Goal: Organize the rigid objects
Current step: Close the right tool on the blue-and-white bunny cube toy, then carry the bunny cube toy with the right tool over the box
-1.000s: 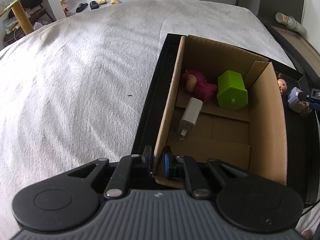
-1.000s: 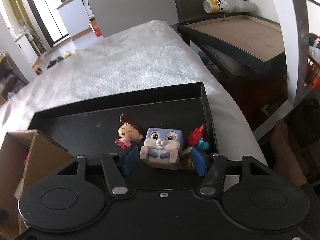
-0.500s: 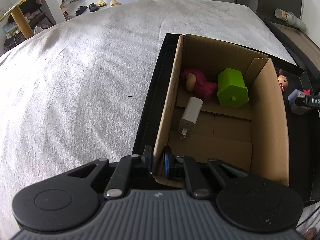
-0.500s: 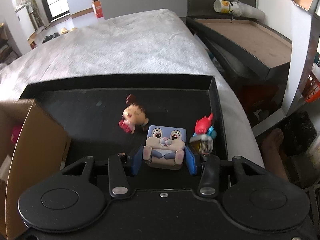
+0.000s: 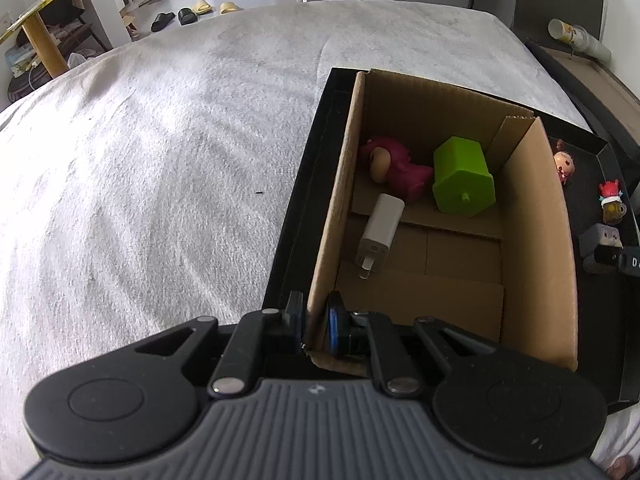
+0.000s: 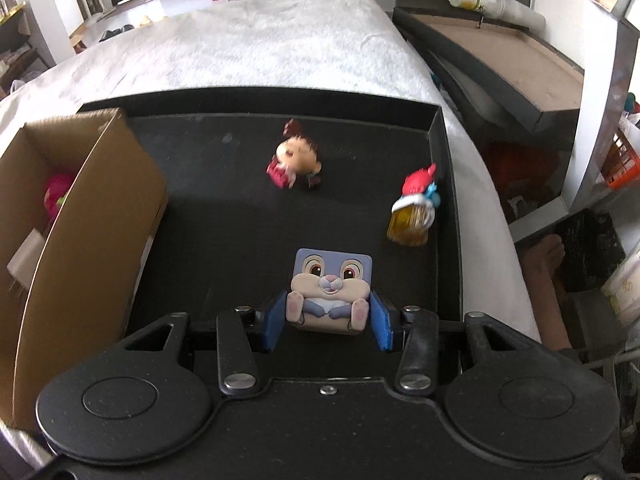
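Since a second ago my right gripper [image 6: 327,316] has lifted the rabbit cube [image 6: 330,290] up off the black tray [image 6: 446,208], so the two figures it stood next to now sit well below and ahead of it. Its blue pads are clamped on both sides of the cube, face toward the camera. My left gripper [image 5: 314,324] hasn't budged: it's pinching the near corner of the cardboard box [image 5: 532,248], one pad outside the wall, one inside.

Going out from there in the left view: a white charger [image 5: 380,232] lies flat on the box floor, prongs toward me. Behind it a pink plush toy [image 5: 394,168] on its side, touching a lime green hexagonal block [image 5: 464,178] tipped over next to it.

Right view, beyond the cube: a red-topped figure on a yellow mug [image 6: 414,210] near the tray's right wall, then a brown-haired doll figure [image 6: 296,158] further back toward the middle, a bit blurry. All of it sits on a white blanket [image 5: 160,160].
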`<action>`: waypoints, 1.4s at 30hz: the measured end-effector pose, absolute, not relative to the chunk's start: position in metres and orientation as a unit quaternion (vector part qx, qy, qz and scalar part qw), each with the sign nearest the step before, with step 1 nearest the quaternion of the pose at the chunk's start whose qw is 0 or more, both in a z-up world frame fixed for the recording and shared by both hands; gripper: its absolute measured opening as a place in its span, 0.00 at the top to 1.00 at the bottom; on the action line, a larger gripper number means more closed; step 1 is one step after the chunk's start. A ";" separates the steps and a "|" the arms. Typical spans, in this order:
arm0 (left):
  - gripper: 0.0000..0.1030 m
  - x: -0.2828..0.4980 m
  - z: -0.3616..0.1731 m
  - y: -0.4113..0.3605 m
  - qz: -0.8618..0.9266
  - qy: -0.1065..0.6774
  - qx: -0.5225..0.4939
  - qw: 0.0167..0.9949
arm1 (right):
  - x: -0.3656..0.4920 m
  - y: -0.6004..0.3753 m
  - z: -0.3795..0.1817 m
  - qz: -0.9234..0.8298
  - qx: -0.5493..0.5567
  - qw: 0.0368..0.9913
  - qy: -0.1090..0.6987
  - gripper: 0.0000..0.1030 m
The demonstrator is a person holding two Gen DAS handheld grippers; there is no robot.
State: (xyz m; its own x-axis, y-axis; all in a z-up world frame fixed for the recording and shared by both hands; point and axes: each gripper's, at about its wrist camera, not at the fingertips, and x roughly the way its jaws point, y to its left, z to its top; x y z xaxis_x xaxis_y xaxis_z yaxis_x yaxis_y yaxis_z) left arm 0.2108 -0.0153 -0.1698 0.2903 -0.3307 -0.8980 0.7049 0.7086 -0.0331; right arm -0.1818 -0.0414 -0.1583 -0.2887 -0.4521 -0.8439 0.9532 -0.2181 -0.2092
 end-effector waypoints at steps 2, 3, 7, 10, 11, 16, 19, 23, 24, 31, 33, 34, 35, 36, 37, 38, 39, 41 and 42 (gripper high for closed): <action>0.89 0.211 -0.170 -0.015 -0.333 0.495 0.190 0.779 | -0.181 -0.039 -0.158 -0.703 0.338 0.497 0.380 0.57; 0.89 0.211 -0.170 -0.015 -0.334 0.495 0.191 0.779 | -0.181 -0.037 -0.158 -0.701 0.342 0.497 0.380 0.57; 0.89 0.211 -0.171 -0.014 -0.338 0.494 0.194 0.777 | -0.178 -0.031 -0.159 -0.696 0.348 0.496 0.386 0.57; 0.89 0.210 -0.171 -0.015 -0.340 0.495 0.197 0.775 | -0.175 -0.027 -0.159 -0.684 0.365 0.497 0.389 0.57; 0.89 0.211 -0.171 -0.015 -0.341 0.495 0.197 0.775 | -0.172 -0.025 -0.159 -0.680 0.366 0.498 0.394 0.57; 0.89 0.211 -0.171 -0.017 -0.344 0.495 0.198 0.773 | -0.162 -0.021 -0.162 -0.669 0.364 0.498 0.414 0.57; 0.89 0.211 -0.170 -0.017 -0.345 0.495 0.198 0.772 | -0.157 -0.024 -0.162 -0.672 0.352 0.494 0.425 0.57; 0.89 0.211 -0.171 -0.017 -0.344 0.496 0.195 0.773 | -0.159 -0.028 -0.165 -0.676 0.349 0.494 0.422 0.57; 0.89 0.211 -0.171 -0.016 -0.344 0.496 0.195 0.773 | -0.160 -0.029 -0.166 -0.676 0.350 0.493 0.422 0.57; 0.89 0.211 -0.171 -0.017 -0.346 0.493 0.200 0.773 | -0.159 -0.031 -0.166 -0.673 0.343 0.496 0.428 0.58; 0.89 0.211 -0.171 -0.017 -0.347 0.493 0.199 0.772 | -0.158 -0.029 -0.164 -0.671 0.345 0.501 0.424 0.58; 0.89 0.211 -0.171 -0.017 -0.347 0.494 0.198 0.772 | -0.157 -0.028 -0.162 -0.671 0.343 0.503 0.424 0.58; 0.89 0.211 -0.171 -0.017 -0.347 0.494 0.198 0.772 | -0.156 -0.028 -0.161 -0.671 0.339 0.504 0.424 0.58; 0.89 0.211 -0.171 -0.017 -0.348 0.494 0.198 0.772 | -0.155 -0.027 -0.159 -0.671 0.335 0.507 0.425 0.58; 0.89 0.211 -0.171 -0.017 -0.348 0.494 0.197 0.772 | -0.153 -0.027 -0.156 -0.671 0.332 0.510 0.425 0.58; 0.89 0.210 -0.170 -0.016 -0.348 0.494 0.196 0.772 | -0.152 -0.027 -0.153 -0.670 0.332 0.512 0.423 0.58; 0.90 0.211 -0.170 -0.016 -0.349 0.495 0.195 0.772 | -0.152 -0.027 -0.150 -0.668 0.336 0.515 0.418 0.58; 0.89 0.211 -0.170 -0.015 -0.351 0.495 0.192 0.771 | -0.150 -0.027 -0.143 -0.667 0.338 0.521 0.412 0.58; 0.89 0.211 -0.170 -0.015 -0.352 0.495 0.191 0.771 | -0.148 -0.027 -0.139 -0.667 0.334 0.523 0.412 0.58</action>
